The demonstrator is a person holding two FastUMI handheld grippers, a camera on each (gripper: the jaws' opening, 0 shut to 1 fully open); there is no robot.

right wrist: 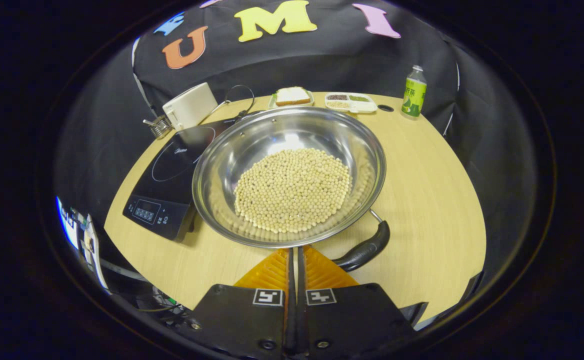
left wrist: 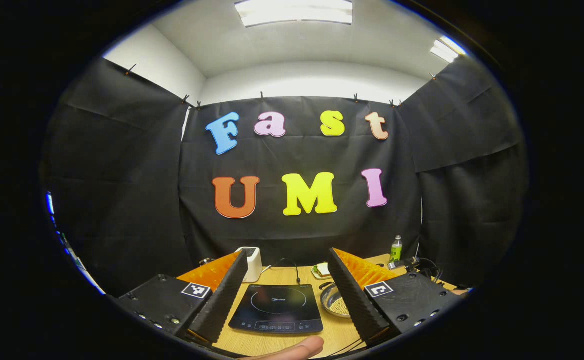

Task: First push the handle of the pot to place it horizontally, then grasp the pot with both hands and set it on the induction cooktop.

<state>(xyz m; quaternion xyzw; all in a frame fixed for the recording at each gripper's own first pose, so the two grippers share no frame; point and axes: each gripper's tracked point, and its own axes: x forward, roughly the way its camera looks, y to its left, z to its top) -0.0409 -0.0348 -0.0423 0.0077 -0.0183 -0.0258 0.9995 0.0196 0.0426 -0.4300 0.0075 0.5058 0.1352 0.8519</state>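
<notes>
Two views were recorded. In the right gripper view, the right gripper was pressed together just before the pot, whose near rim hid its tips; contact could not be judged. The pot's handle pointed near-right, beside the induction cooktop on the bench. In the left gripper view, the left gripper was spread, and the pot was mostly hidden behind one finger.

Pot overlaps cooktop; bare table open beyond handle.
</notes>
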